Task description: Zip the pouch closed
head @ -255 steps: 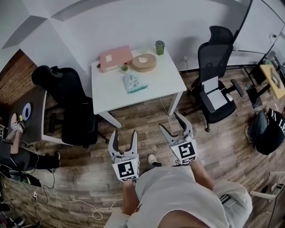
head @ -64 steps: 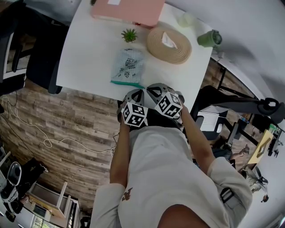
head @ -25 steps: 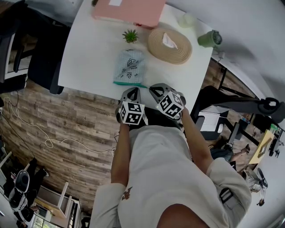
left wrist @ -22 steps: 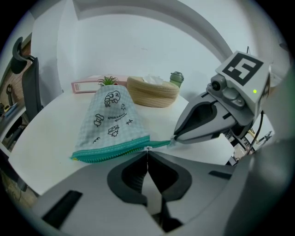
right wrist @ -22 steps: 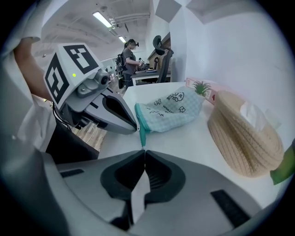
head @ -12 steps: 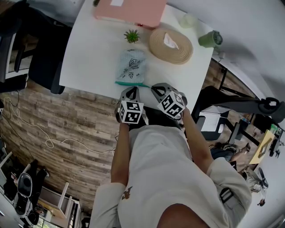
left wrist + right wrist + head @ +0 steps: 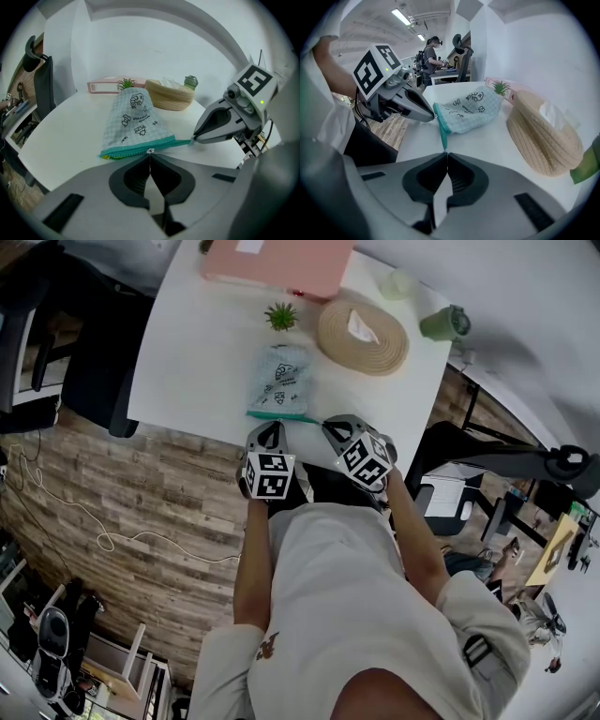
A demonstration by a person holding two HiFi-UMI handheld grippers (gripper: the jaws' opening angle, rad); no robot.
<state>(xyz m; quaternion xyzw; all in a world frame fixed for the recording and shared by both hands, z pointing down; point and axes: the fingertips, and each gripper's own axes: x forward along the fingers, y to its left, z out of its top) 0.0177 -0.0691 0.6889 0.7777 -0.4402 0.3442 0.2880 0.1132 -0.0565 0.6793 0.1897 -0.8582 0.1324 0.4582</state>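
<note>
The zip pull (image 7: 150, 151) is very small, so it could slip out of the left tool (image 7: 150, 155) when it gets dragged along. If the right tool (image 7: 444, 151) loses the end of the zip (image 7: 133, 149), the light pouch (image 7: 133, 119) may just slide along the counter (image 7: 61, 126) with the pull. It could even slide off the near edge, and then the zip will not close. The soft cloth could also bunch up and jam the teeth.

The left tool is squeezed tight, with only the little silver pull pinched at its tips. The right tool is squeezed tight too, pinching the green tail at the zip's right end. The pouch lies flat at the near edge of the counter, with its green zip running along that edge.
</note>
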